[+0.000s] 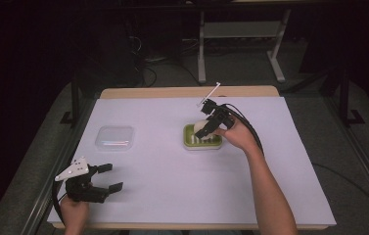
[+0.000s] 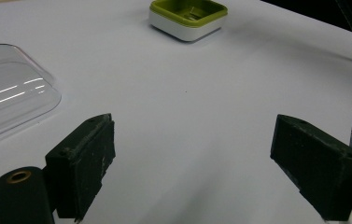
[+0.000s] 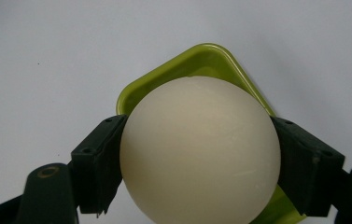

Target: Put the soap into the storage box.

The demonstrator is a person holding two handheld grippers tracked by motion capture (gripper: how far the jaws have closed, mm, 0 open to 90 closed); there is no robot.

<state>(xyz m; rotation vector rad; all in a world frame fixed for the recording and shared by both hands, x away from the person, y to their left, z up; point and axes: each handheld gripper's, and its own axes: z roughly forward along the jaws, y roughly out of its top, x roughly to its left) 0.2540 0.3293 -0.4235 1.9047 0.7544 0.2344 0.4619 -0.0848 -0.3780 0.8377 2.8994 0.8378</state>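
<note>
Right gripper [image 1: 205, 128] holds cream ball [image 3: 200, 149] over green dish [image 1: 202, 138].

Jaws pinch the ball at its widest girth, one on each side; dish lies directly below and behind it, so the drop looks straight down. Left gripper [image 1: 104, 178] rests well apart at the near left table edge, jaws spread, nothing between them. Clear lid [image 1: 115, 137] sits left of dish.

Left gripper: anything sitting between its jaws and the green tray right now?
Nothing. In the left gripper view, bare white table cover runs from the open left gripper to the green tray; the clear lid lies off to the side.
</note>
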